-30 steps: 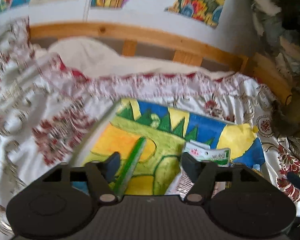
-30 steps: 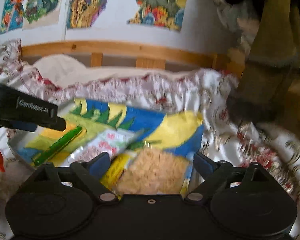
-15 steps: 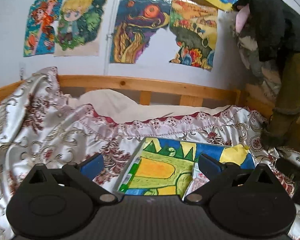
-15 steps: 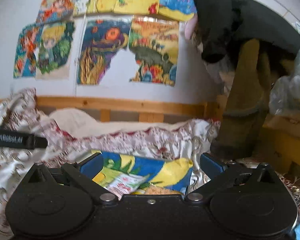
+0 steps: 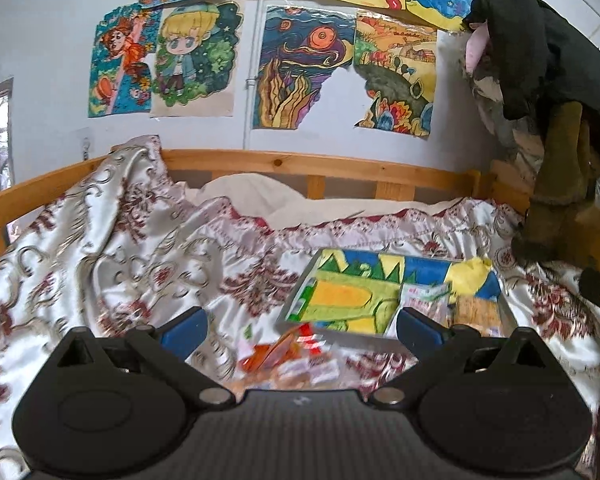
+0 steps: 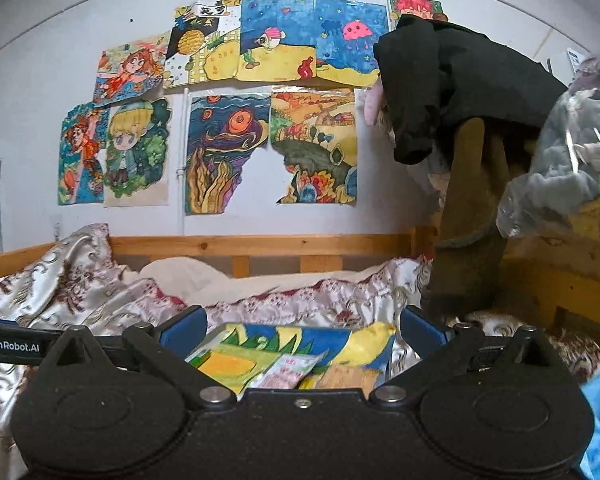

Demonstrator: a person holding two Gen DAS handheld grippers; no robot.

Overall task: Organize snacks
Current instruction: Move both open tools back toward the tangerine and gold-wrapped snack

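My left gripper [image 5: 300,326] hung wide open and empty, and so did my right gripper [image 6: 302,330]. Ahead of my fingers, the tray [image 5: 296,300] on the bed already held a green stick [image 5: 305,298], a white packet [image 5: 422,300] and a cracker pack [image 5: 478,310]. Loose orange snacks [image 5: 288,354] lay just short of my left fingers, not yet sorted.

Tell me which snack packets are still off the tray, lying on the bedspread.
The orange and red packets, lying on the bedspread just before the left hand-held gripper. The green, white and tan ones lie inside the tray.
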